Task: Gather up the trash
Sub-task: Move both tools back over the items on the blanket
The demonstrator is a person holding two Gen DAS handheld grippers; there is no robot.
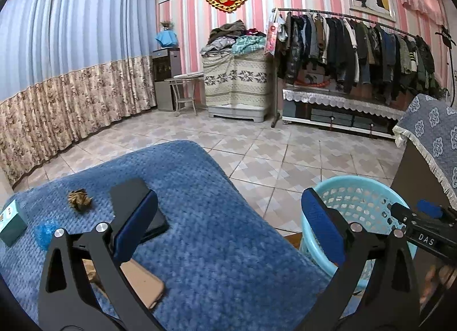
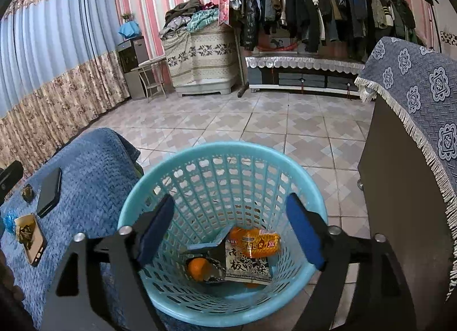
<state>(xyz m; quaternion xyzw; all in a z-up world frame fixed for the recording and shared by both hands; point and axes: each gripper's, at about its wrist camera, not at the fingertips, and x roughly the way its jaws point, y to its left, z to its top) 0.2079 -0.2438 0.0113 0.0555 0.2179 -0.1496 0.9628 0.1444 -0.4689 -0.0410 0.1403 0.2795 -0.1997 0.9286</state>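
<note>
A light blue perforated basket (image 2: pixel 222 159) stands on the floor beside a blue-blanketed surface (image 1: pixel 214 231). It holds an orange snack wrapper (image 2: pixel 258 241), a printed black-and-white packet (image 2: pixel 247 262) and an orange item (image 2: pixel 197 269). My right gripper (image 2: pixel 228 234) is open and empty above the basket's mouth. My left gripper (image 1: pixel 228 225) is open and empty over the blanket. On the blanket lie a crumpled brown scrap (image 1: pixel 79 200), a crumpled blue plastic piece (image 1: pixel 45 231), a black phone (image 1: pixel 154 222) and a tan phone (image 1: pixel 142 282) with brown scraps on it (image 2: pixel 24 231).
A teal box (image 1: pixel 11 222) sits at the blanket's left edge. A dark cabinet with a blue patterned cover (image 2: pixel 414 119) stands right of the basket. Tiled floor (image 1: pixel 257 145) lies beyond, with a clothes rack (image 1: pixel 357 51), curtains (image 1: pixel 71 59) and a covered chest (image 1: pixel 237 79) at the far walls.
</note>
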